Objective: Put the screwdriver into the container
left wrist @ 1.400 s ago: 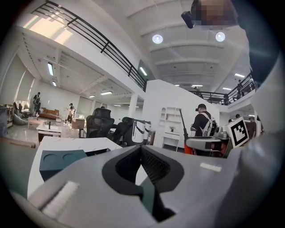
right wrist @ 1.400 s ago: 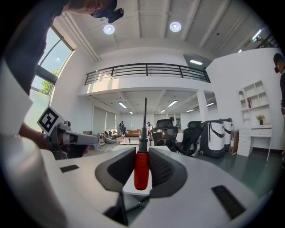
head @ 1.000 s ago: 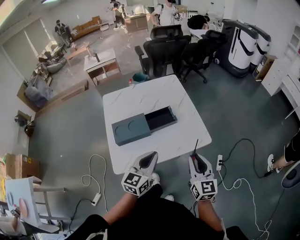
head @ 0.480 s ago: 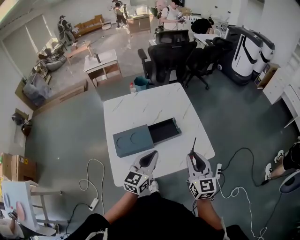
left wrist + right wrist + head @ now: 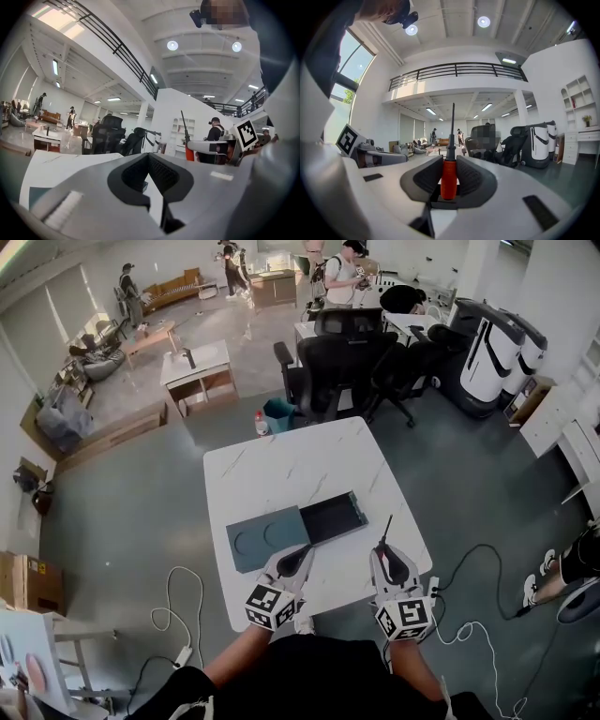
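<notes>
The table (image 5: 281, 460) carries the container (image 5: 261, 538), its dark tray (image 5: 333, 518) apparently slid open to the right. The left gripper (image 5: 301, 552) is closed and empty. The right gripper (image 5: 383, 549) clamps the screwdriver (image 5: 449, 177) by its red handle, shaft pointing ahead. It is best carried level over the tray before release.

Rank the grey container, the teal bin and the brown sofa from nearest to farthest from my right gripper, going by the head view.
1. Grey container: on the table, just ahead and left of the right gripper.
2. Teal bin: just beyond the table's far edge.
3. Brown sofa: far back, at the room's left end.
</notes>
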A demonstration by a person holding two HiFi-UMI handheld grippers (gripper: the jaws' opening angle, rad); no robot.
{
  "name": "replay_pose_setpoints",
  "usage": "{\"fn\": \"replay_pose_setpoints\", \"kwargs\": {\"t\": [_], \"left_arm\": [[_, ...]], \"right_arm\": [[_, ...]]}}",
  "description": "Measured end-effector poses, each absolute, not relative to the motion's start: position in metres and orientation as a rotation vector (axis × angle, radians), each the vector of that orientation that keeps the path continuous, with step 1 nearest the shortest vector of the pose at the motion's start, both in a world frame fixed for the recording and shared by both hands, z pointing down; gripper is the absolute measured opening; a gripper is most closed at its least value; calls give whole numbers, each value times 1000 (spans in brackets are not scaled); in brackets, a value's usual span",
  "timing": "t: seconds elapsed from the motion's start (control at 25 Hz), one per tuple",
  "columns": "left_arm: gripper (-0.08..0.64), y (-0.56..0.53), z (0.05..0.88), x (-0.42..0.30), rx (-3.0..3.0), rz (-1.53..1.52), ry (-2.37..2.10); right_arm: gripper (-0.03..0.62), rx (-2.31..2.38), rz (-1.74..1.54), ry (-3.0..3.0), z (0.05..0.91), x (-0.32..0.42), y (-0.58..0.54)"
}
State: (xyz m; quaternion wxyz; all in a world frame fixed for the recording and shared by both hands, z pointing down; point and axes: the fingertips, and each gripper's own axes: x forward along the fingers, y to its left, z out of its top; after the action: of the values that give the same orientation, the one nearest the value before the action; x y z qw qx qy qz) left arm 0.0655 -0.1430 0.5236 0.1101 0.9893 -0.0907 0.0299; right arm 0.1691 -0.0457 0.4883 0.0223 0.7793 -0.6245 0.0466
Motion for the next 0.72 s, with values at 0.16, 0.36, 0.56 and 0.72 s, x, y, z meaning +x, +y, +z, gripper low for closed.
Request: {"fn": "replay_pose_setpoints", "kwargs": {"t": [0.16, 0.36, 0.56, 0.72], "left_arm": [[9, -157, 528, 62, 2908, 106, -265], [9, -161, 533, 71, 2945, 133, -272], [9, -159, 533, 87, 2940, 138, -256], [9, -167, 531, 101, 2935, 130, -308]], "right_arm": [[92, 2392, 119, -1937, 488, 166, -64], [92, 2358, 111, -1940, 487, 170, -76], [92, 2336, 133, -1943, 492, 180, -77], [92, 2298, 124, -1966, 494, 197, -83]]}}
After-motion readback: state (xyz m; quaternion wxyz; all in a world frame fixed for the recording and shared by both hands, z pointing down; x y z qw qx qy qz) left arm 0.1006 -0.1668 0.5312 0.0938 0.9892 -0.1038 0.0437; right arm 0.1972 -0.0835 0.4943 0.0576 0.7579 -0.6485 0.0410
